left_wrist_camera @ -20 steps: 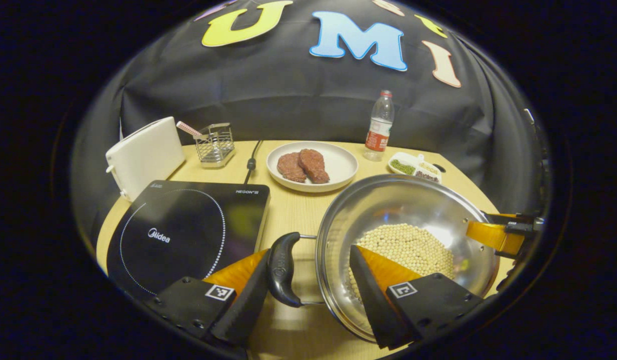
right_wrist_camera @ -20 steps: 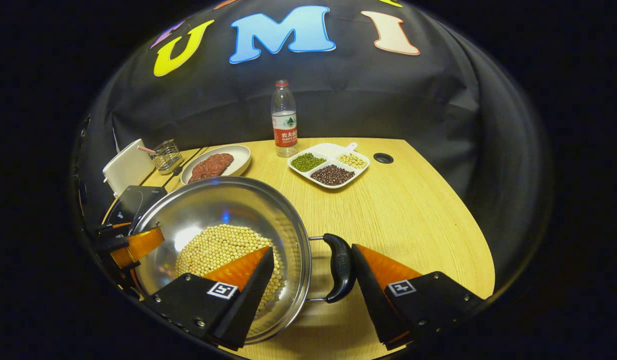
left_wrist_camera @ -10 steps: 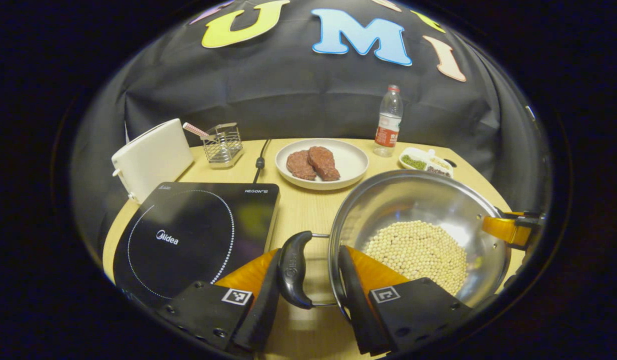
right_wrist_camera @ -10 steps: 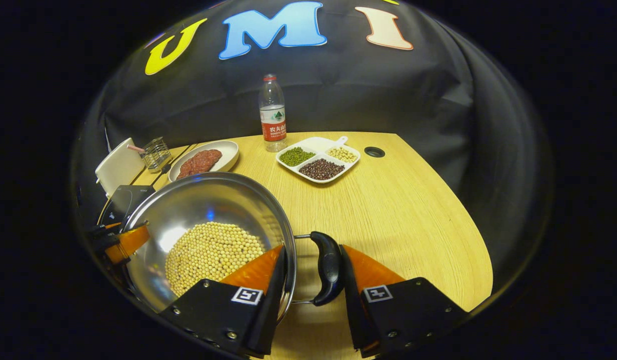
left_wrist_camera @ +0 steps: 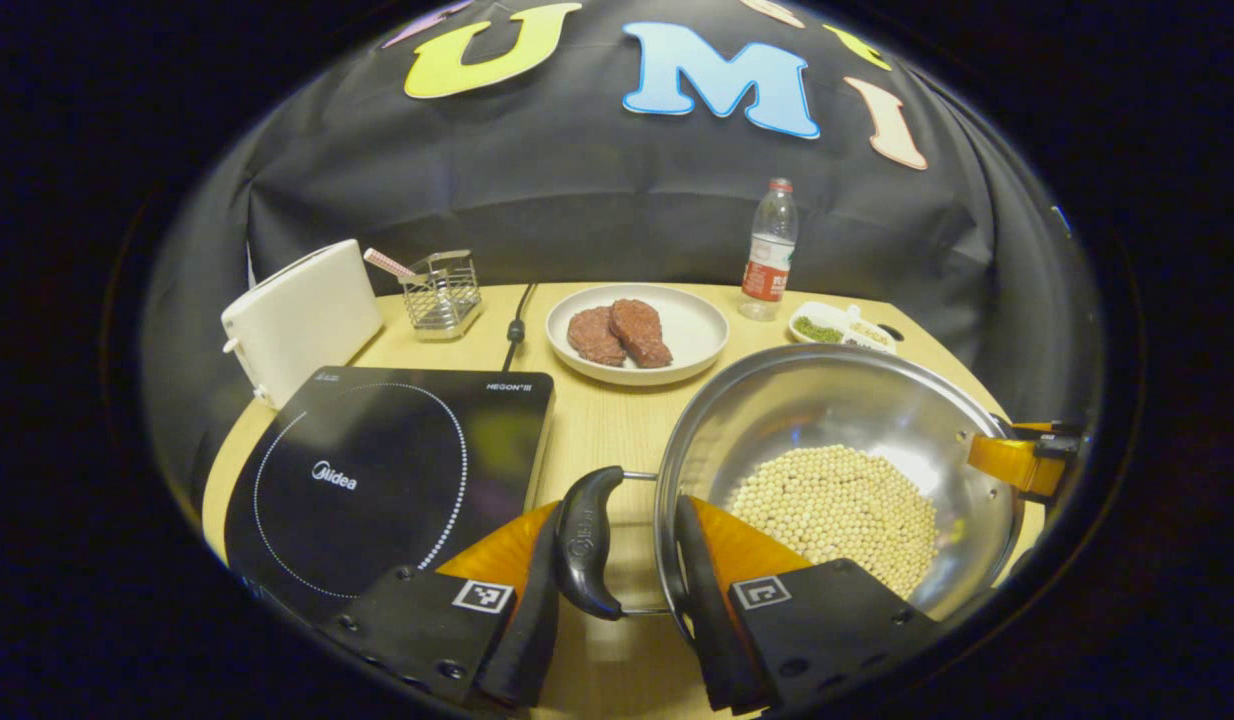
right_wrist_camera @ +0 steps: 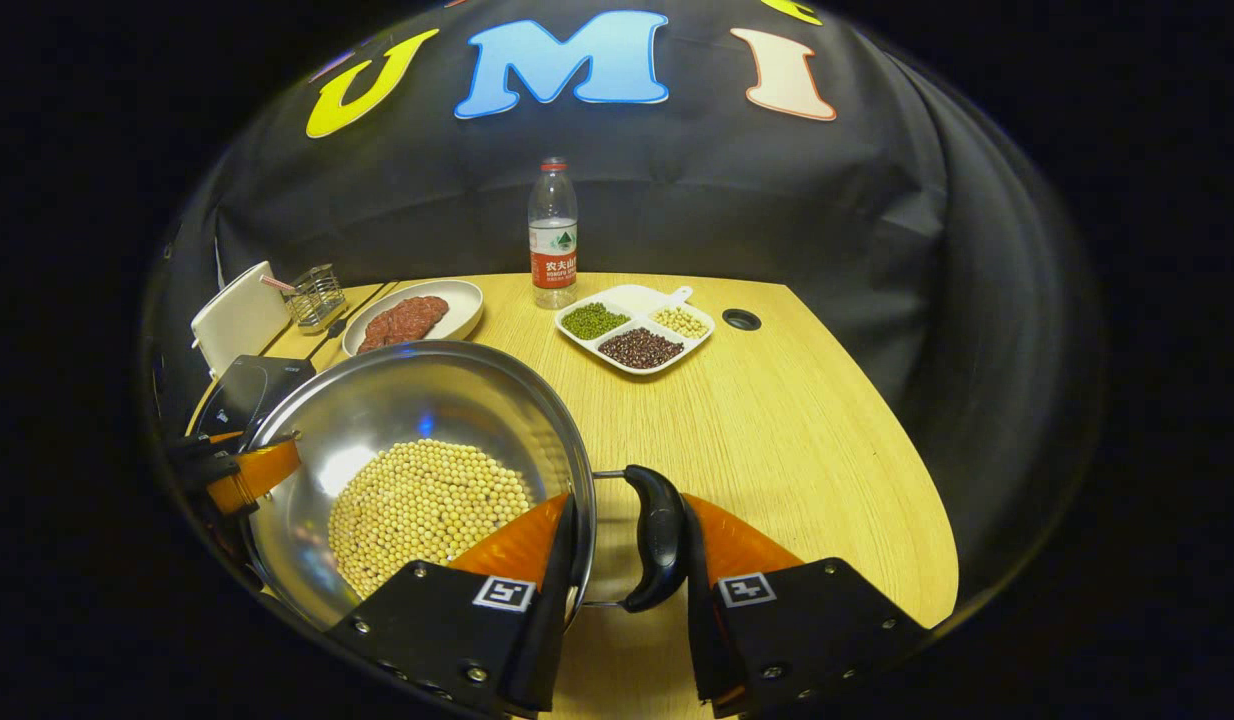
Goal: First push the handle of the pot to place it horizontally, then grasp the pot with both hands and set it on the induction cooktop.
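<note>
We hold the left gripper (left_wrist_camera: 617, 600) at the pot's (left_wrist_camera: 837, 420) left side handle (left_wrist_camera: 585, 540). Its jaws are clenched across the handle and the pot rim: one finger presses the outer face of the handle, the other lies inside the steel wall, touching it. In the same view the right gripper (left_wrist_camera: 1017, 462) shows at the far rim of the pot.

We hold the right gripper (right_wrist_camera: 625, 590) at the pot's (right_wrist_camera: 417, 400) right side handle (right_wrist_camera: 659, 535) in the same manner: one finger against the outside of the handle, the other inside the rim, jaws clenched on handle and wall together. The left gripper (right_wrist_camera: 247, 475) shows at the opposite rim in this view.

The pot sits over the near middle of the desk (right_wrist_camera: 797, 430), between the two grippers, with its handles lying level to left and right. A layer of pale beans (left_wrist_camera: 837, 505) covers its bottom. We cannot tell whether its base touches the desk.

The induction cooktop (left_wrist_camera: 387, 470) lies at the near left edge of the desk, just beside the pot. Behind the cooktop a white toaster (left_wrist_camera: 302, 315) stands at the left edge, with a wire rack (left_wrist_camera: 439, 292) beside it. A plate of meat (left_wrist_camera: 637, 330) sits toward the far edge, a water bottle (right_wrist_camera: 552, 235) stands at the far edge, and a divided dish of beans (right_wrist_camera: 632, 330) lies just in front of the bottle.
</note>
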`<action>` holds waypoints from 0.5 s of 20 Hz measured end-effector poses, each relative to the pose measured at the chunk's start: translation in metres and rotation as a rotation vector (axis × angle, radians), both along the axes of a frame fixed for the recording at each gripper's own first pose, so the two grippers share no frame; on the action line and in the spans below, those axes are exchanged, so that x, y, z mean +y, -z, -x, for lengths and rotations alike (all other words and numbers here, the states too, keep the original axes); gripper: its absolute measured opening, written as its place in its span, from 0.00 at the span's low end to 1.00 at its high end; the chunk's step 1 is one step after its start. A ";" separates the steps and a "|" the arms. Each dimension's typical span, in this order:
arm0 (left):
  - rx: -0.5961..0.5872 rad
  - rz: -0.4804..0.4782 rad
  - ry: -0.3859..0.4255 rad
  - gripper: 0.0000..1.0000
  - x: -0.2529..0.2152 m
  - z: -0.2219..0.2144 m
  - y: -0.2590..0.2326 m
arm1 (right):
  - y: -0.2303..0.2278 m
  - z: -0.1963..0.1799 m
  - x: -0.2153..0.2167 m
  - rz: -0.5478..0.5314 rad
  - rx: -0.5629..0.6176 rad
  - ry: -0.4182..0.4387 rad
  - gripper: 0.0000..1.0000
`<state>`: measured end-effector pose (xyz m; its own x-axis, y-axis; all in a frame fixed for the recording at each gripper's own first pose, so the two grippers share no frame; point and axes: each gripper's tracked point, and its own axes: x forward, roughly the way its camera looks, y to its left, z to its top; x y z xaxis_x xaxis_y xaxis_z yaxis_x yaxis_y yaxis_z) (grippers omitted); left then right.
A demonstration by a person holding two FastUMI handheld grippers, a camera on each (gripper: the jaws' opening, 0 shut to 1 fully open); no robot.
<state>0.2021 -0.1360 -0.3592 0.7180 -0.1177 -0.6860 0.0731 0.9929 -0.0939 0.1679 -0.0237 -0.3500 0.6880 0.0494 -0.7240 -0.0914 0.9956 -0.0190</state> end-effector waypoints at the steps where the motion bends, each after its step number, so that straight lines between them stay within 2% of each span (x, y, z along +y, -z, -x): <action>1: -0.009 -0.002 0.003 0.65 0.001 -0.001 -0.006 | -0.005 0.001 -0.001 0.000 -0.004 0.001 0.52; 3: -0.023 0.005 0.005 0.69 0.003 -0.002 -0.018 | -0.018 0.005 0.002 -0.009 -0.016 0.010 0.52; 5: -0.037 0.002 0.009 0.62 0.009 -0.004 -0.029 | -0.028 0.005 0.006 -0.014 -0.025 0.017 0.52; 10: -0.060 -0.010 0.002 0.62 0.031 -0.004 -0.047 | -0.044 0.010 0.024 -0.024 -0.040 0.017 0.52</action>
